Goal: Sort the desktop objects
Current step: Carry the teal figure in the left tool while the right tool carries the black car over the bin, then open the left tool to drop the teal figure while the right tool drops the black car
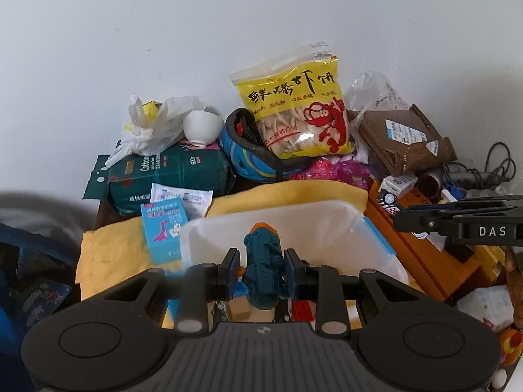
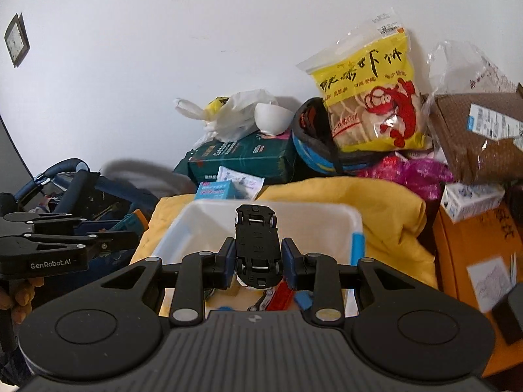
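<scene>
left tongs [image 1: 261, 266] clamp teal toy [image 1: 263, 269] | right tongs [image 2: 258, 254] clamp toy car [image 2: 257, 245] | over bin rim [image 2: 356, 225]

Lighting: even, soft, moderately bright; faint shadows on the white wall [image 1: 228, 26]. Optics: strong fisheye bowing, dark vignetted corners. Focus: slight motion blur on the white bin [image 2: 261, 225]; glare on the snack bag [image 1: 294, 104].
</scene>
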`<state>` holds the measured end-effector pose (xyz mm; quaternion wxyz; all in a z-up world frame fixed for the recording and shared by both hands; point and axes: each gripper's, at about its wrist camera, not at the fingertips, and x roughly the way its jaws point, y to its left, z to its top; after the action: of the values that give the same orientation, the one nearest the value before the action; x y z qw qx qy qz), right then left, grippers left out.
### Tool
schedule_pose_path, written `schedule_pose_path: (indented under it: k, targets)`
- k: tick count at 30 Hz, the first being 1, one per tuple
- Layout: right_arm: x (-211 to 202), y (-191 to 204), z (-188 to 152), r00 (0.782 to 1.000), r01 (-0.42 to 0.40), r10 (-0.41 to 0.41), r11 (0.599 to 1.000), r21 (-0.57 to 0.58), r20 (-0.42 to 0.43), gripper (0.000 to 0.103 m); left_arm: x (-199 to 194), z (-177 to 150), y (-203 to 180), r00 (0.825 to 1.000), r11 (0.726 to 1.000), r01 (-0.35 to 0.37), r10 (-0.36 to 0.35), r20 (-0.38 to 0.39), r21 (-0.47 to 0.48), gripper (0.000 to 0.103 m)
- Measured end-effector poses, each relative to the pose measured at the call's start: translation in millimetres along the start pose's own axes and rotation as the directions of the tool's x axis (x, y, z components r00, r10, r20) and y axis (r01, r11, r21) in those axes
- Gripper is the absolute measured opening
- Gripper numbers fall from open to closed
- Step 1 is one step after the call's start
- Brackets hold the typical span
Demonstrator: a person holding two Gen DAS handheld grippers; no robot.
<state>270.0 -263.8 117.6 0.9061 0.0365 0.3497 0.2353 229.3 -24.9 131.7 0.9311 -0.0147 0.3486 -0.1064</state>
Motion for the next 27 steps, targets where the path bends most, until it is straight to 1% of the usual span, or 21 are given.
schedule_pose_path:
  k: [4,9,12,18,19,20,21,22,23,25,27]
  targets:
    - [11,-5,10,1.000,0.012,-0.012,1.000,0.011,-0.019,0.033,12,12,1,1.000,1.000,-0.011,0.012,-0.018,0.012,0.033]
    - [28,-7,14,0.997,0.035,-0.036,0.999,-0.004,-0.067,0.034,33,26,6,0.997,1.000,-0.028,0.029,-0.065,0.004,0.033]
    - [41,-7,14,0.993,0.045,-0.047,0.999,-0.019,-0.107,0.033,45,30,8,0.995,0.999,-0.039,0.039,-0.091,0.001,0.033]
    - [61,-9,13,0.984,0.068,-0.072,0.997,-0.028,-0.162,0.033,69,31,8,0.986,0.999,-0.051,0.052,-0.158,0.010,0.033]
    - [65,-10,12,0.981,0.075,-0.079,0.997,-0.029,-0.175,0.034,72,30,9,0.984,0.998,-0.056,0.057,-0.170,0.008,0.035]
    - [68,-11,12,0.979,0.085,-0.088,0.996,-0.028,-0.186,0.036,76,29,9,0.980,0.998,-0.061,0.061,-0.191,0.009,0.046]
    - [72,-11,11,0.976,0.092,-0.095,0.995,-0.029,-0.198,0.041,80,28,8,0.975,0.997,-0.071,0.072,-0.210,0.012,0.062]
    - [74,-12,10,0.973,0.103,-0.107,0.994,-0.028,-0.204,0.058,83,27,7,0.971,0.996,-0.089,0.092,-0.222,0.024,0.069]
    - [74,-13,9,0.973,0.117,-0.121,0.993,-0.031,-0.195,0.065,84,24,5,0.968,0.993,-0.105,0.113,-0.224,0.049,0.072]
    - [72,-14,8,0.975,0.122,-0.126,0.992,-0.037,-0.183,0.065,82,19,3,0.969,0.989,-0.119,0.134,-0.209,0.084,0.072]
    - [65,-15,4,0.980,0.110,-0.113,0.994,-0.027,-0.165,0.065,71,12,5,0.979,0.991,-0.119,0.129,-0.157,0.068,0.072]
